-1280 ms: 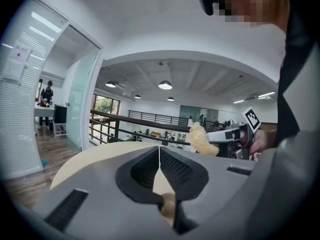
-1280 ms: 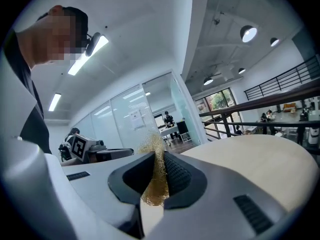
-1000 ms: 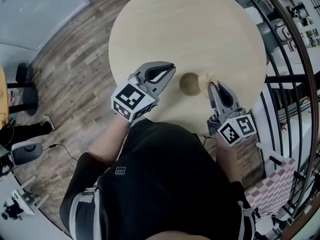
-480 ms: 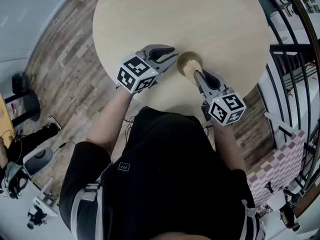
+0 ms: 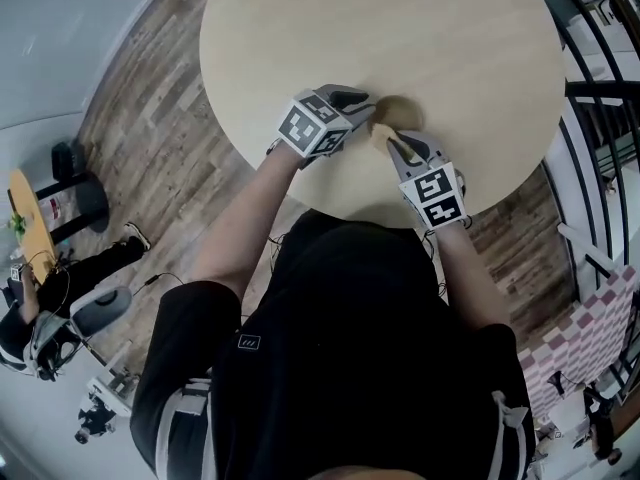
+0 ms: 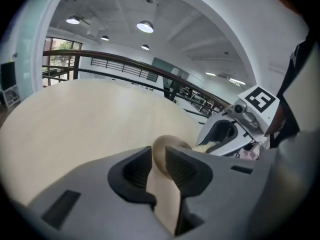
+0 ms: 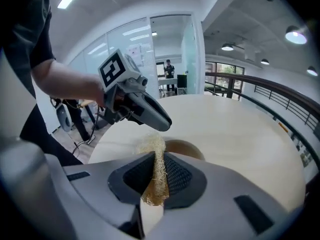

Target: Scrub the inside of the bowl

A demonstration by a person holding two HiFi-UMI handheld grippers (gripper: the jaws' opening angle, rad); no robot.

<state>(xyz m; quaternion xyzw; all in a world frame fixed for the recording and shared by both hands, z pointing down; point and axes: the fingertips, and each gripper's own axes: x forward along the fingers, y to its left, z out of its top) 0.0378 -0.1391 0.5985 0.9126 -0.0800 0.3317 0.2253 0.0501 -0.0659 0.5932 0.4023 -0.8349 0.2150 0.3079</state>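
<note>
The bowl [image 5: 402, 111] sits on the round table [image 5: 400, 28], close to the edge nearest the person. A second ago the left gripper [image 5: 368, 100] hung clear of the bowl's left side with its jaws together. Now its tips are at the bowl's left rim, the jaws a narrow way apart with the bowl's wall [image 6: 167, 144] between the pads and seemingly pinched there.

The right gripper [image 5: 395, 140] has come in from the bowl's right side to its near rim. Its jaws are clamped on a fibrous scrub pad [image 7: 152, 146], whose tip reaches the bowl's lip [image 7: 187, 148].

Beyond the bowl the tabletop lies bare and wide. The person's body is close on the near side, and a dark railing [image 5: 600, 98] stands well off to the bowl's right.
</note>
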